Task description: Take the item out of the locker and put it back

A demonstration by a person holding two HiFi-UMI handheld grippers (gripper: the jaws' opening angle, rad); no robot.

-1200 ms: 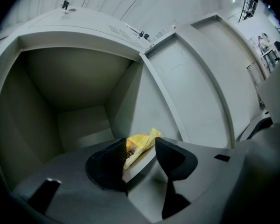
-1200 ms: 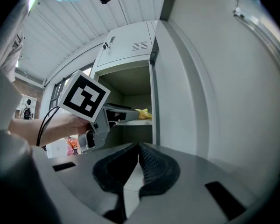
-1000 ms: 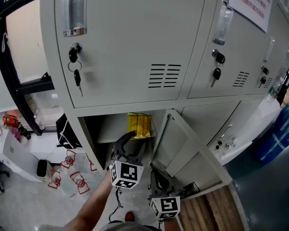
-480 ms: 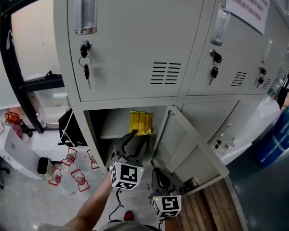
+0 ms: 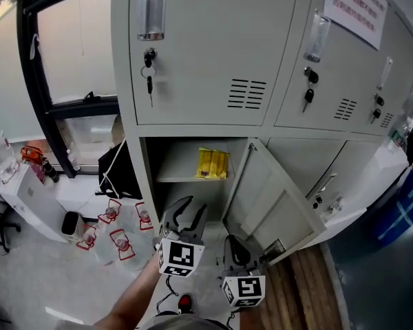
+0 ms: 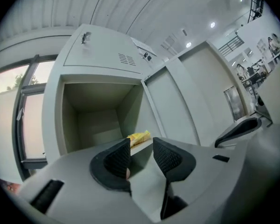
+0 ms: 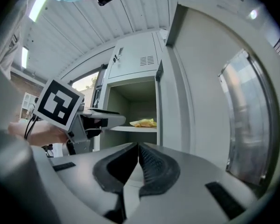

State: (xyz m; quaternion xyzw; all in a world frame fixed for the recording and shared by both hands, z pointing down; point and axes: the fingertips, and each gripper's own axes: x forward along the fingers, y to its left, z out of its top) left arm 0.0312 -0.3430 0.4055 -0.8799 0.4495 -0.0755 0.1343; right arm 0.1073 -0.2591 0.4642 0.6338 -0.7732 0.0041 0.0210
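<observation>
A yellow packet (image 5: 213, 163) lies on the shelf of the open lower locker compartment (image 5: 166, 167); it also shows as the yellow packet (image 6: 139, 137) and the yellow packet (image 7: 144, 122) in the two gripper views. My left gripper (image 5: 184, 214) hovers in front of the opening, below and short of the packet. The left gripper (image 6: 141, 146) is open, its jaws have just been closing, and nothing is between them. My right gripper (image 5: 235, 247) is lower and to the right, near the open door (image 5: 272, 205). In its own view the right gripper (image 7: 137, 147) is shut and empty.
The grey locker bank (image 5: 206, 47) has keys (image 5: 149, 75) hanging in the upper doors. Plastic bags with red prints (image 5: 113, 234) lie on the floor at left, beside a white table (image 5: 27, 198). A blue bin (image 5: 406, 198) stands at right, and wooden planks (image 5: 296, 291) lie below the door.
The left gripper has drawn back from the shelf, so the packet lies farther from its tips. Its jaws stand narrower. The head view has swung, showing more of the compartment.
</observation>
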